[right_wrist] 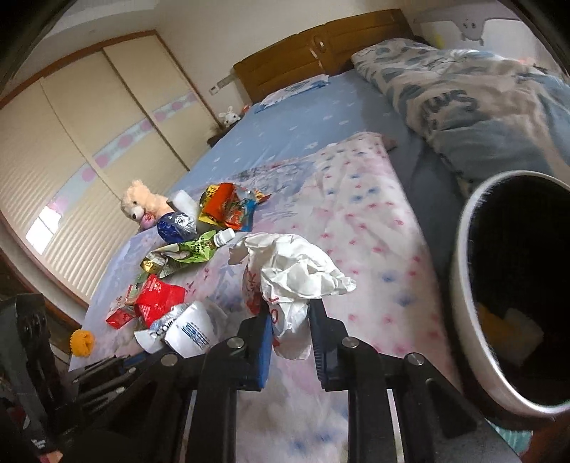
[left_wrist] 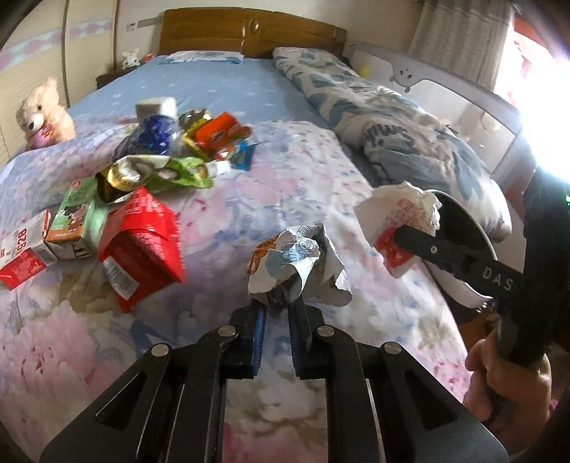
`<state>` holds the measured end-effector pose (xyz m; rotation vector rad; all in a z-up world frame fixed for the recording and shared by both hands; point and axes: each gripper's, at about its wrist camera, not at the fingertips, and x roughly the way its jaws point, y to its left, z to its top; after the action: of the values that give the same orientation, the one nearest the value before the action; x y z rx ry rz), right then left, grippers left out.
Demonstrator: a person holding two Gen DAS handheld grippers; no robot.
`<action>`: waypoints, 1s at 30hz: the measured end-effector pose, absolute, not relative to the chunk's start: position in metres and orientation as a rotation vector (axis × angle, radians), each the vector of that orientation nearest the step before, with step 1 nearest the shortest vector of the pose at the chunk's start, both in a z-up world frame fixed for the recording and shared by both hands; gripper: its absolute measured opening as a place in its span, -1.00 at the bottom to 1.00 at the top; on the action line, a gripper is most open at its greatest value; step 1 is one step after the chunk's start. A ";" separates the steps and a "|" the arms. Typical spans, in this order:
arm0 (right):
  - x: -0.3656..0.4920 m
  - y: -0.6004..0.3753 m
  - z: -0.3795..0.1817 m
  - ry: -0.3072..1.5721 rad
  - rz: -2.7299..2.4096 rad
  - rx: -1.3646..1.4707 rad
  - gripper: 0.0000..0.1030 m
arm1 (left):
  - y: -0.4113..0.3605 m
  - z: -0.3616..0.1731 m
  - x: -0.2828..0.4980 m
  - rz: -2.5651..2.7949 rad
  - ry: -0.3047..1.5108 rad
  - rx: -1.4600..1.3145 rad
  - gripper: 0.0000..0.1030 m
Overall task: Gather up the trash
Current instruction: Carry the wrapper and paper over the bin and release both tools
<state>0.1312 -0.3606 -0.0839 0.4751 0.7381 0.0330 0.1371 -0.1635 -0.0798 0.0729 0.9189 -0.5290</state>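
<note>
Trash lies strewn over a flowery quilt (left_wrist: 292,171) on the bed, and each gripper has a piece of it. The left gripper (left_wrist: 279,302) has its jaws clamped on a crumpled printed wrapper (left_wrist: 295,256), which sticks up past the fingertips just above the quilt. The right gripper (right_wrist: 290,313) is clamped on a crumpled white bag (right_wrist: 295,270) with red print; in the left wrist view that gripper (left_wrist: 409,235) comes in from the right edge with the bag (left_wrist: 395,217) in its tips, and a hand (left_wrist: 506,388) grips its handle.

Left of the wrapper, on the quilt, sits the remaining pile: a red pouch (left_wrist: 142,238) nearest, two small cartons (left_wrist: 46,242) beside it at the quilt's edge, a green packet (left_wrist: 156,172) behind it, then a blue foil bag (left_wrist: 149,137) and an orange packet (left_wrist: 217,133) farther toward the headboard (left_wrist: 249,30). A teddy bear (left_wrist: 42,112) sits beyond the pile at the bed's far-left edge.

To the right of the white bag, off the quilt's edge, a bin (right_wrist: 463,285) with a white rim and dark inside stands open, with some yellow and pale scraps at the bottom. A rolled blue-and-white duvet (right_wrist: 463,89) lies behind it.
</note>
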 end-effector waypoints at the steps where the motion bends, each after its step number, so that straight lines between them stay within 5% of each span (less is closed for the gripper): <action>1: 0.127 -0.363 -0.083 0.734 0.025 0.477 -0.62 | -0.168 -0.078 0.134 -0.540 0.916 0.077 -0.79; 30: 0.013 -0.424 -0.049 0.621 -0.193 0.515 -0.62 | -0.231 -0.044 0.080 -0.707 0.843 0.173 -0.79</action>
<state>0.0133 -0.4237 -0.0494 0.5148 0.6208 -0.1928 0.0798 -0.2310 -0.0441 0.1731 0.8429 -0.7066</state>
